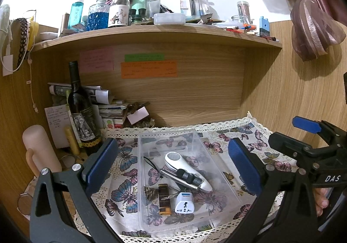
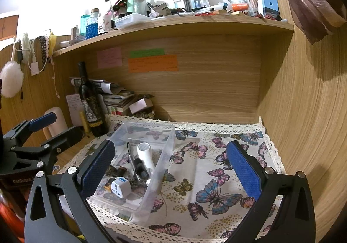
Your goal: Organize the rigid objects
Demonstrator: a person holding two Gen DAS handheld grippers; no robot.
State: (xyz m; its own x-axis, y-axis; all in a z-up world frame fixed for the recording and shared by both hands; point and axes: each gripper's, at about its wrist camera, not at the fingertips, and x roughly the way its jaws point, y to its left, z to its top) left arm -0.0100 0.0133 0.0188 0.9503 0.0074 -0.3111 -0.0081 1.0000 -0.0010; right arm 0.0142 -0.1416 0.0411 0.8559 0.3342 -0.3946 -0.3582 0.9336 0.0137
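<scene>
A clear rectangular plastic box [image 1: 173, 141] sits on a butterfly-print cloth with a lace edge [image 2: 208, 180], spread over a wooden desk under a crowded shelf. Inside the box lie a white handheld device with a round grille at one end [image 1: 184, 169], a white travel plug adapter [image 1: 184, 202], a slim black and silver metal tool with a cord loop [image 1: 182, 176] and a small black and amber oblong item [image 1: 163, 198]. The left gripper [image 1: 173, 162], with blue padded fingers [image 1: 100, 160], hangs above the box, spread wide and holding nothing. The right gripper [image 2: 173, 164] hovers over the cloth just right of the box, equally wide and empty. A dark wine bottle with an elephant label [image 1: 81, 110] stands at the back left.
</scene>
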